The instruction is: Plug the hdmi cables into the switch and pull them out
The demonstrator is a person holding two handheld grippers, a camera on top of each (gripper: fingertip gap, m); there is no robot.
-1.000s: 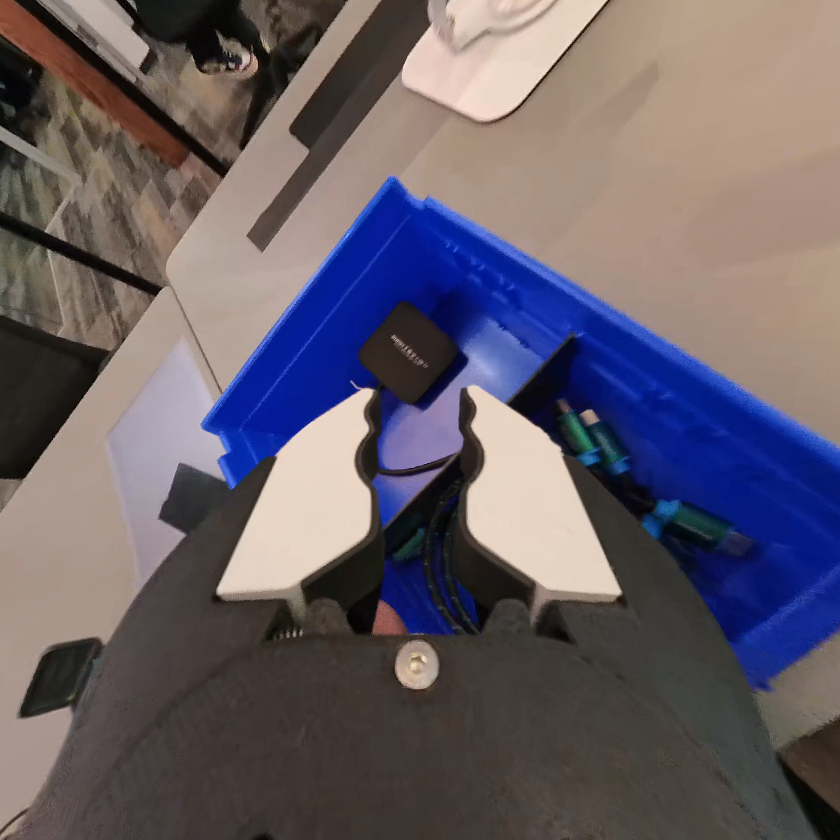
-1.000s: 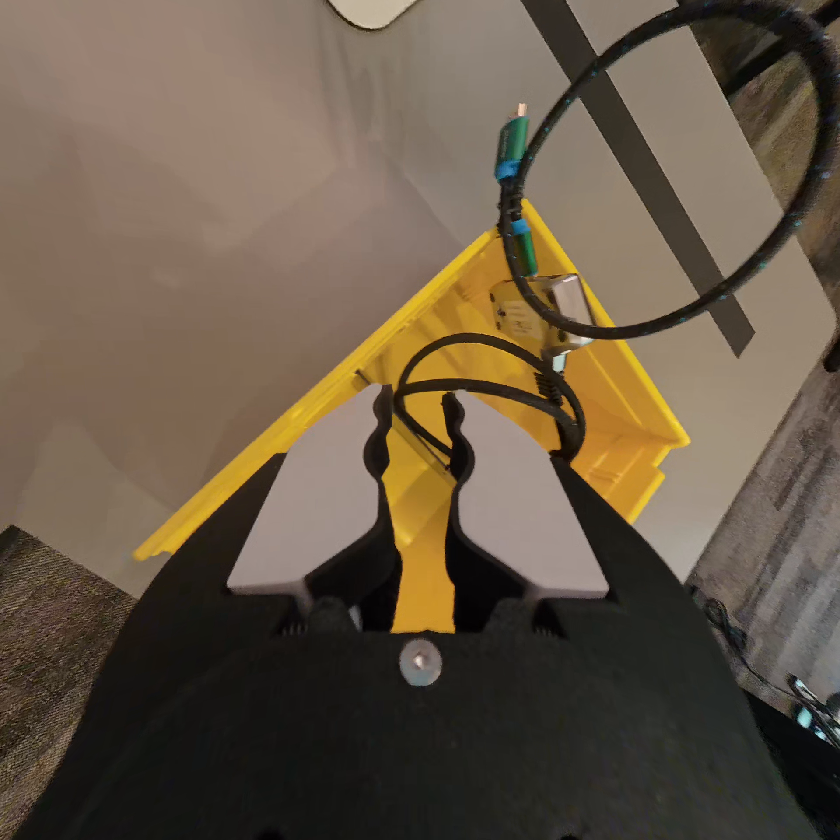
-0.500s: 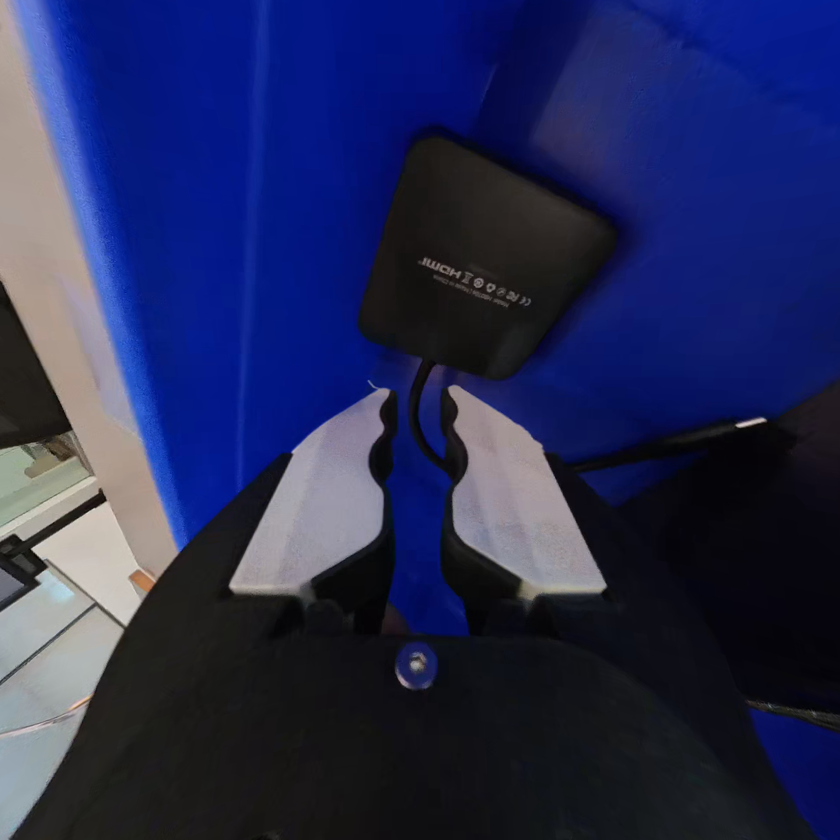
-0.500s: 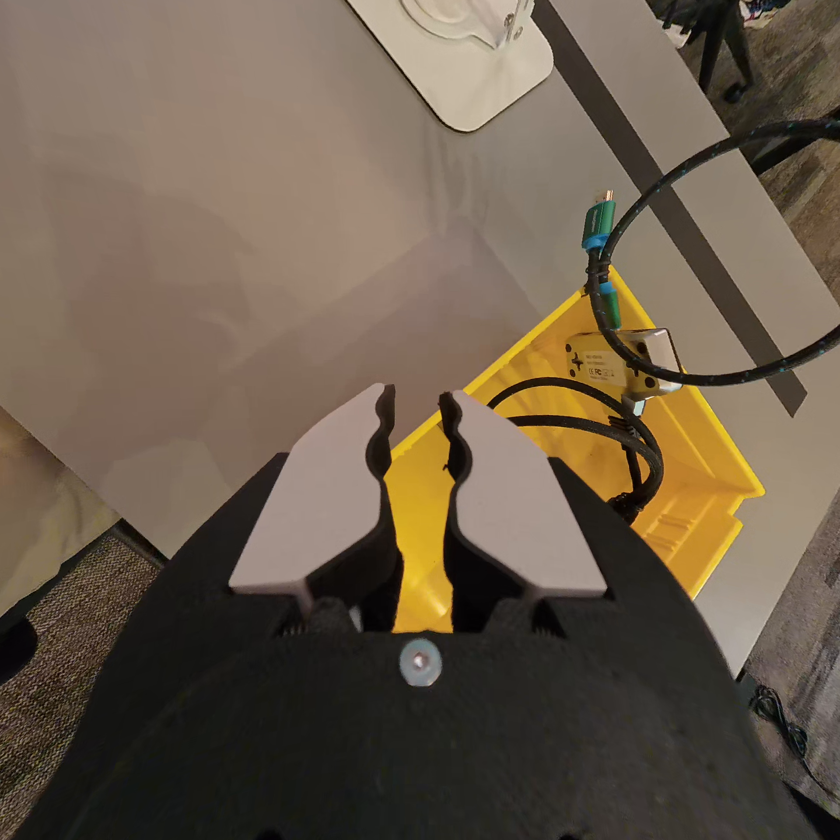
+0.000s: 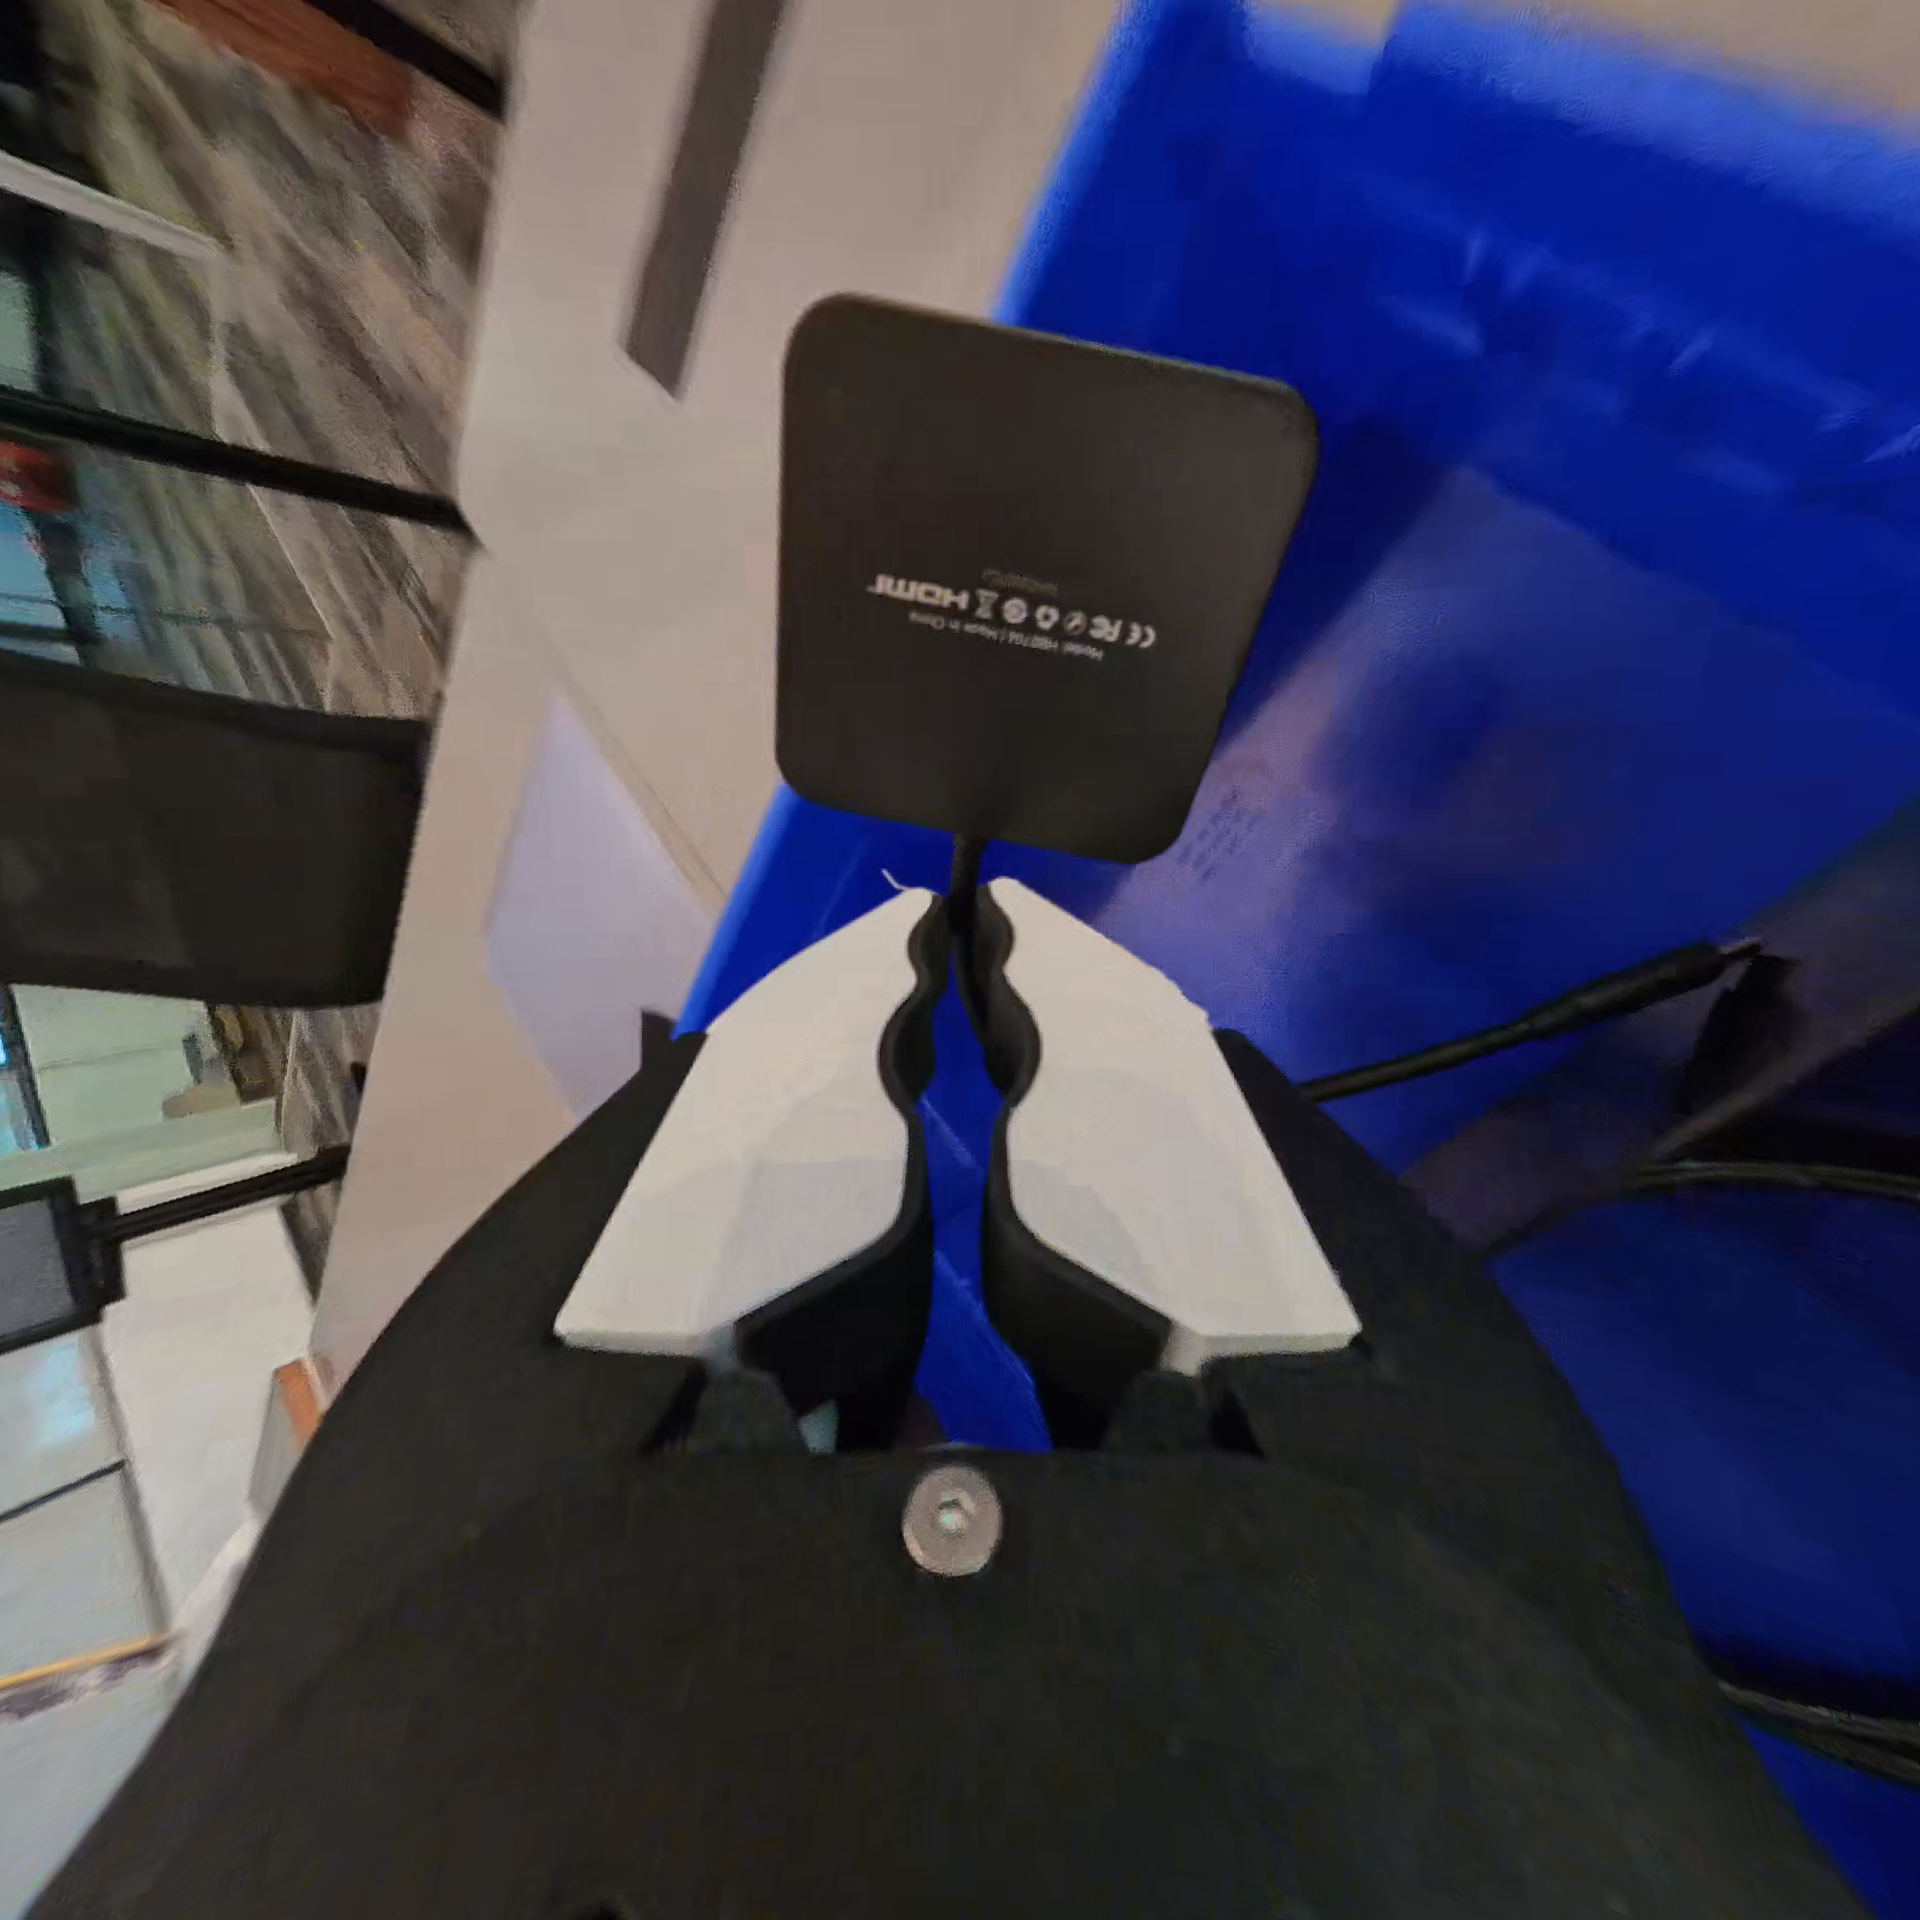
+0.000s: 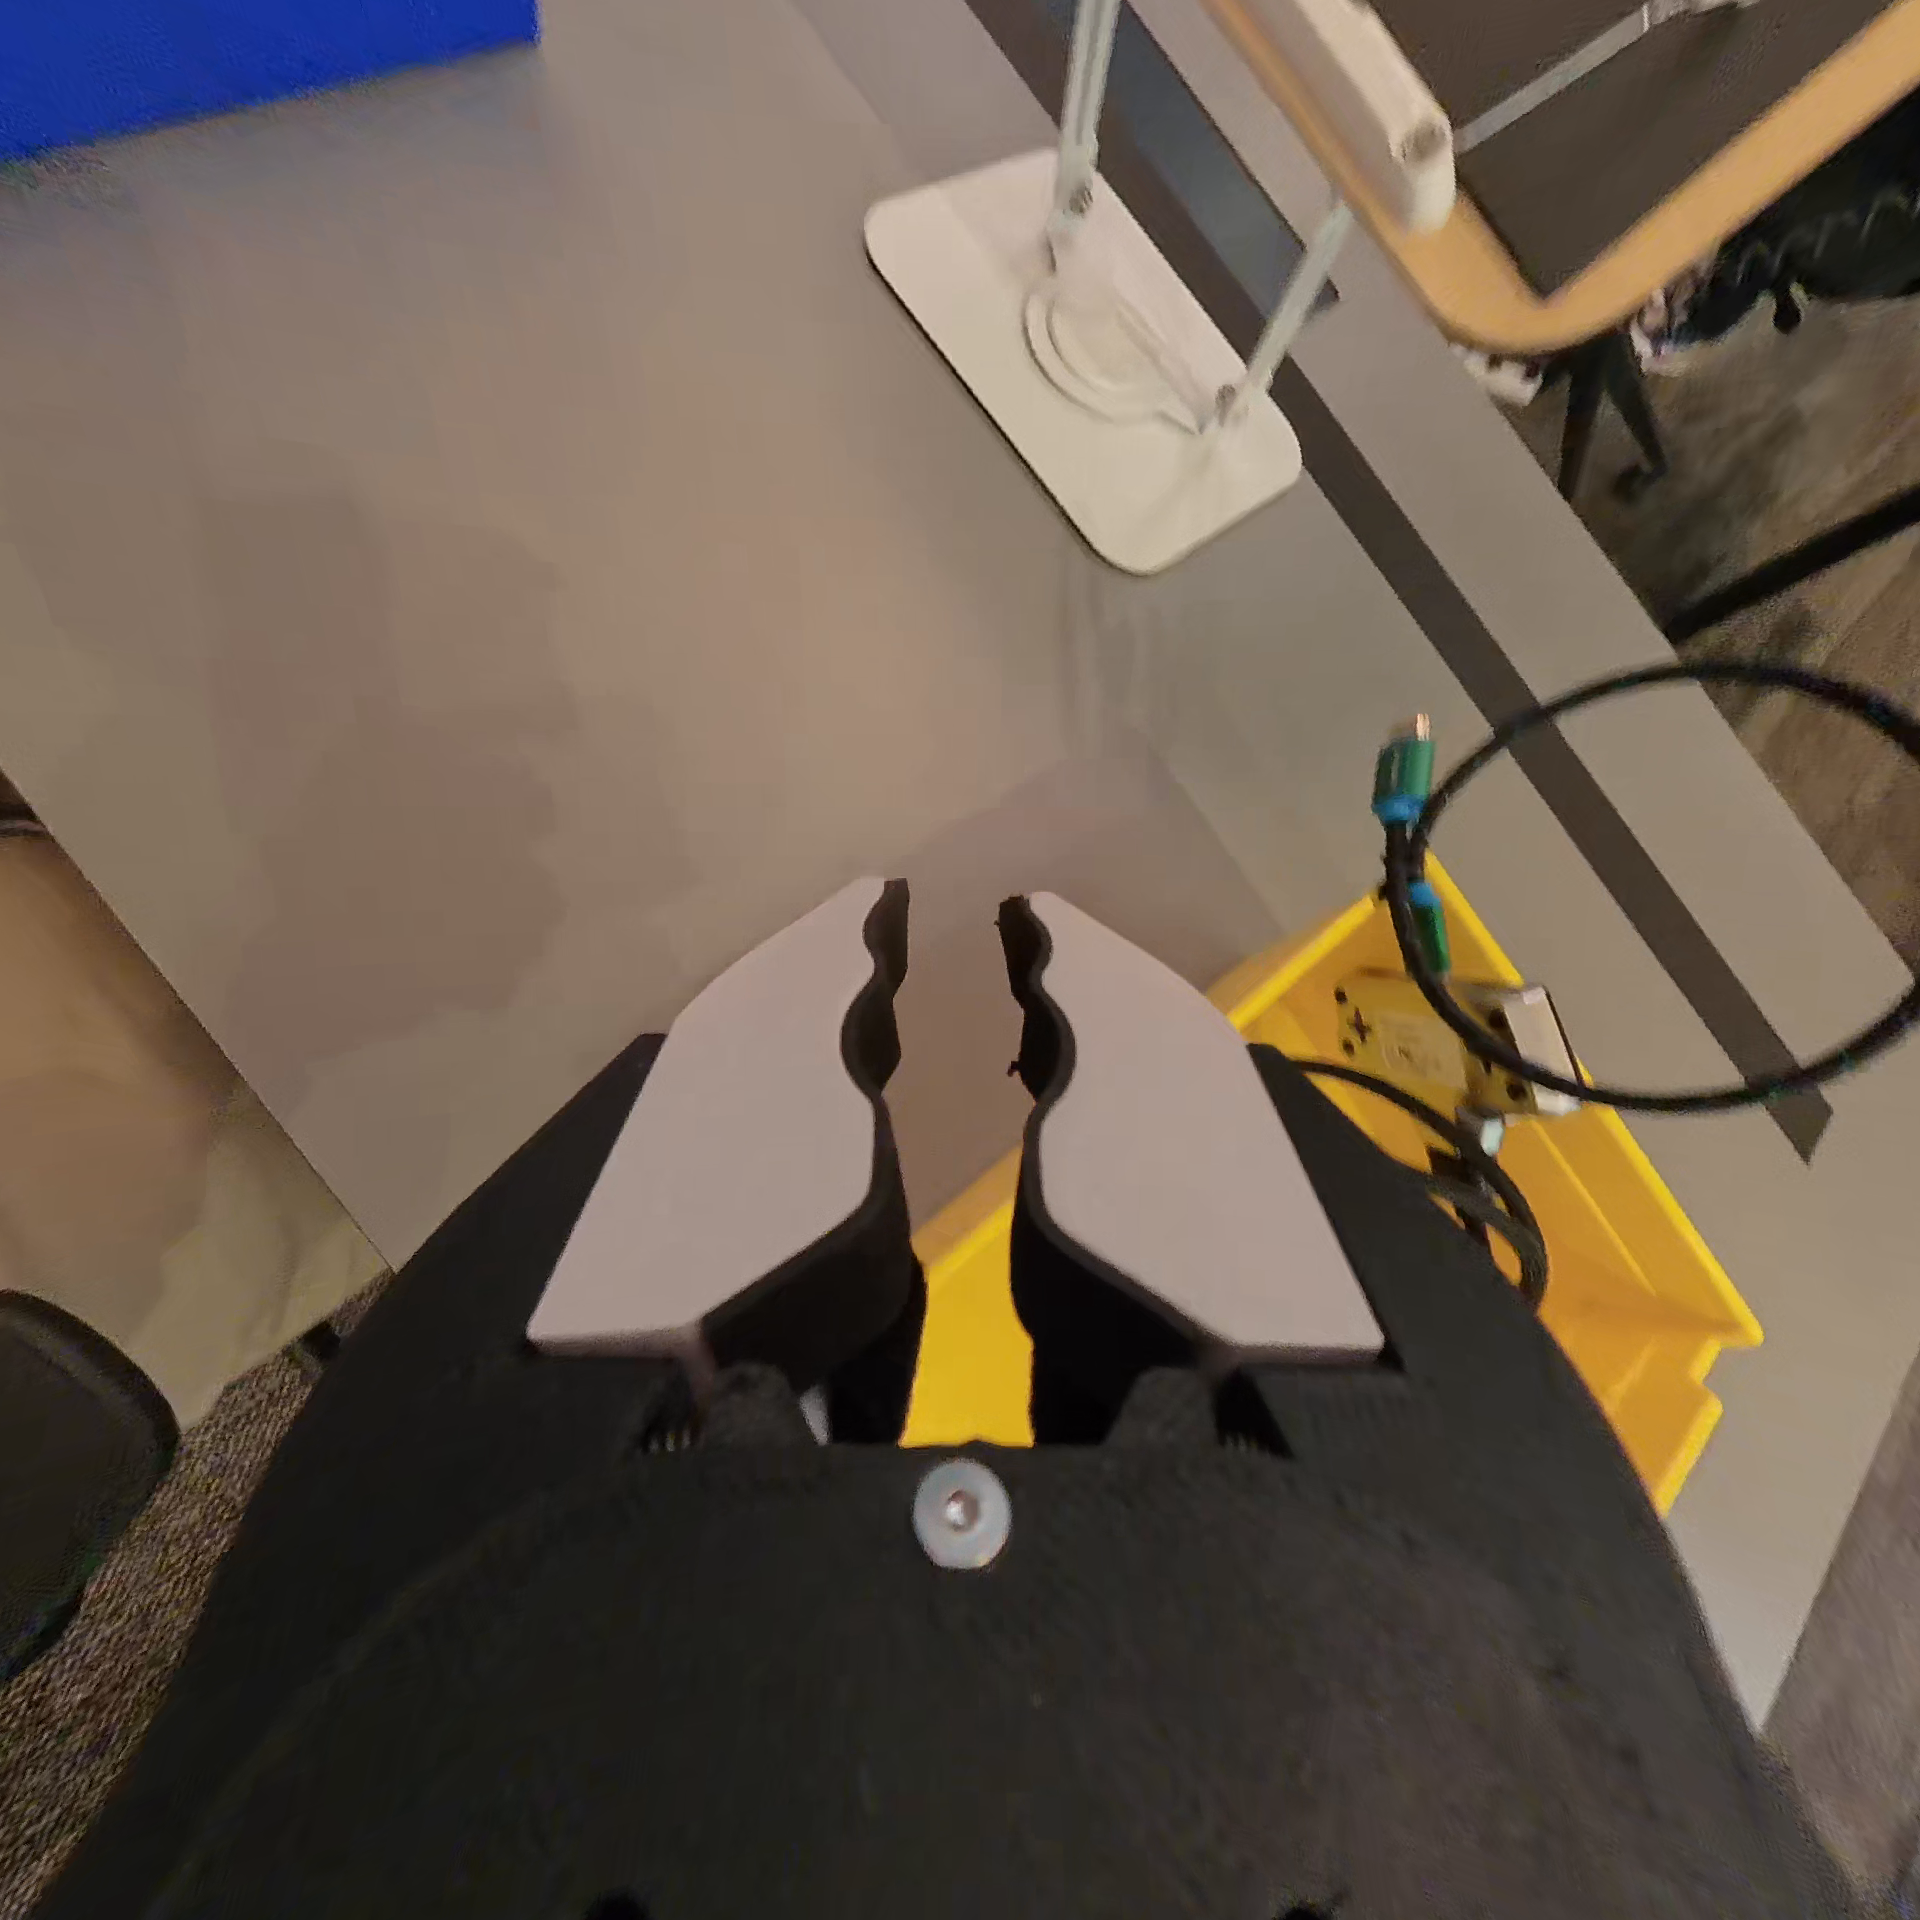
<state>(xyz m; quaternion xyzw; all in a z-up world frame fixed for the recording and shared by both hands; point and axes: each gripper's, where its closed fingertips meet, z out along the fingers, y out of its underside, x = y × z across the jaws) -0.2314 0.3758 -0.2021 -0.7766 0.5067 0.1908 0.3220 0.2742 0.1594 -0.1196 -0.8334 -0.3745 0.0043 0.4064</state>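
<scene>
My left gripper (image 5: pixel 961 904) is shut on the thin black cord of a flat black square HDMI switch (image 5: pixel 1039 582) and holds it up above the blue bin (image 5: pixel 1558 416). The cord's free plug end (image 5: pixel 1621 982) trails to the right. My right gripper (image 6: pixel 951 904) is open and empty above the grey table (image 6: pixel 520 468). To its right, a yellow bin (image 6: pixel 1621 1247) holds a small silver adapter box (image 6: pixel 1455 1049) with a green-ended braided HDMI cable (image 6: pixel 1403 774) plugged in and looping up over the table.
A white lamp base (image 6: pixel 1081 343) stands at the back of the table. A wooden chair frame (image 6: pixel 1558 260) is at the far right. More black cables (image 5: pixel 1766 1184) lie in the blue bin behind a dark divider. The table edge and carpet are at the lower left. The left gripper's tips are roughly 55 cm from the right gripper's.
My left gripper closed on the switch's cord and lifted the switch out of the blue bin. My right gripper drew back and left, away from the yellow bin, staying open.
</scene>
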